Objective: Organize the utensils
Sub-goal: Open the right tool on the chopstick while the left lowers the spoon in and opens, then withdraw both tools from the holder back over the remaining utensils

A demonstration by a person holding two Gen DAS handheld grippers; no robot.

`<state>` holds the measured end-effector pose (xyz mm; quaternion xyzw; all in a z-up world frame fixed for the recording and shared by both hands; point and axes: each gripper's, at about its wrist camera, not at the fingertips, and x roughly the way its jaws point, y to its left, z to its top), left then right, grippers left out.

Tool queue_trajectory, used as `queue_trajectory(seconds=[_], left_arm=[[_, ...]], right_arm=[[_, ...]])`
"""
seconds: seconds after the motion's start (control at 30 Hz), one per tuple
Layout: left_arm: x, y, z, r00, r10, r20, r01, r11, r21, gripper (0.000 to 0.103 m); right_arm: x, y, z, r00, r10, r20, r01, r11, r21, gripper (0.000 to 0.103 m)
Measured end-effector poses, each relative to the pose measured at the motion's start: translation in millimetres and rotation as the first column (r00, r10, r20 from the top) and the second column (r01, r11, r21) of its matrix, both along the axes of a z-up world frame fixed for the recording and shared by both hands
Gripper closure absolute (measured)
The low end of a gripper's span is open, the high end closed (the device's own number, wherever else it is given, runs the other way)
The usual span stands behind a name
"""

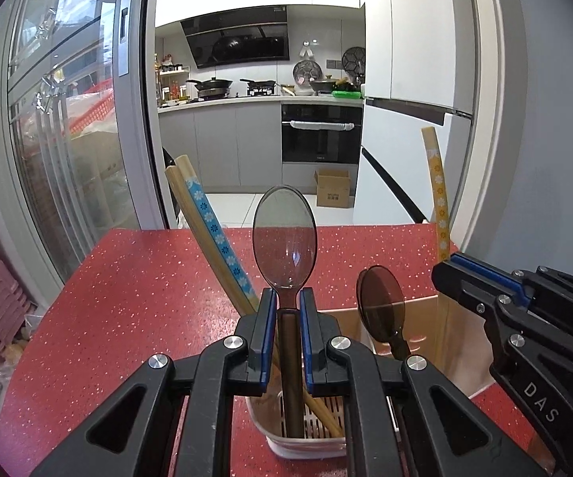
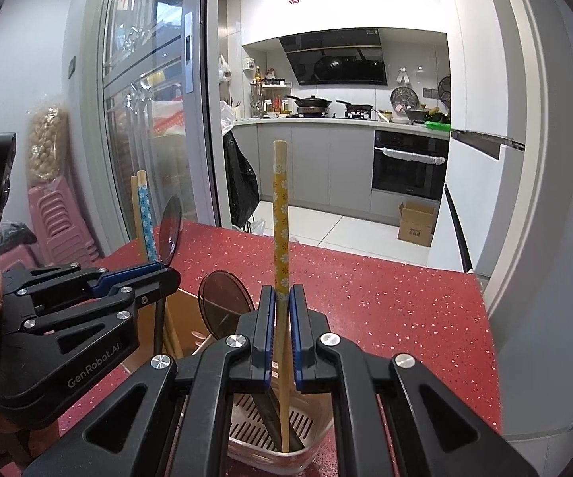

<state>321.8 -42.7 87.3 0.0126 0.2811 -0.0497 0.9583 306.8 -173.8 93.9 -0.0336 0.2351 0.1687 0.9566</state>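
My left gripper point(image 1: 288, 298) is shut on the neck of a clear brown spoon point(image 1: 285, 234), which stands upright with its handle down in the pale utensil holder point(image 1: 306, 447). Blue-flowered chopsticks point(image 1: 210, 230) lean left out of the same holder. A second brown spoon point(image 1: 381, 306) stands to the right. My right gripper point(image 2: 282, 294) is shut on a yellow-flowered chopstick point(image 2: 281, 214), whose lower end rests on the slotted bottom of the holder point(image 2: 278, 451). In the right wrist view the left gripper point(image 2: 169, 268) shows at the left with its spoon point(image 2: 171, 230).
The holder stands near the front of a red speckled table point(image 1: 147, 298). A tan box wall point(image 1: 425, 318) rises right behind it. Beyond the table's far edge lie a glass sliding door point(image 1: 67, 139), a kitchen and a white fridge point(image 1: 401, 151).
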Motion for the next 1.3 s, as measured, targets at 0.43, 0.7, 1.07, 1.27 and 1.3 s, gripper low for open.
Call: queue_trajectory(seconds=[0.43, 0.7, 1.07, 1.27, 1.3], left_arm=[[-12.8, 0.2, 11.3, 1.000, 0.014, 0.015, -0.015, 1.000, 0.004, 0.064], [-30.3, -1.2, 25.3, 0.998, 0.022, 0.061, -0.023, 1.000, 0.014, 0.063], [-81.4, 12.1, 35.9, 0.997, -0.005, 0.082, 0.007, 1.000, -0.025, 0.000], [-112.3, 16.7, 17.6, 1.000, -0.028, 0.009, 0.027, 0.999, 0.027, 0.000], [-117.7, 20.7, 11.3, 1.000, -0.027, -0.015, 0.027, 0.999, 0.025, 0.000]], right_arm=[[-0.2, -21.9, 9.4, 0.996, -0.034, -0.082, 0.041, 0.995, 0.090, 0.070], [-24.7, -38.6, 20.1, 0.992, -0.067, -0.105, 0.080, 0.989, 0.126, 0.061], [-64.6, -46.7, 13.4, 0.972, -0.100, -0.211, 0.130, 0.983, 0.133, 0.054], [-85.1, -46.5, -7.0, 0.946, -0.124, -0.301, 0.164, 0.980, 0.111, 0.051], [-88.6, -45.9, -10.0, 0.942, -0.127, -0.311, 0.166, 0.981, 0.103, 0.051]])
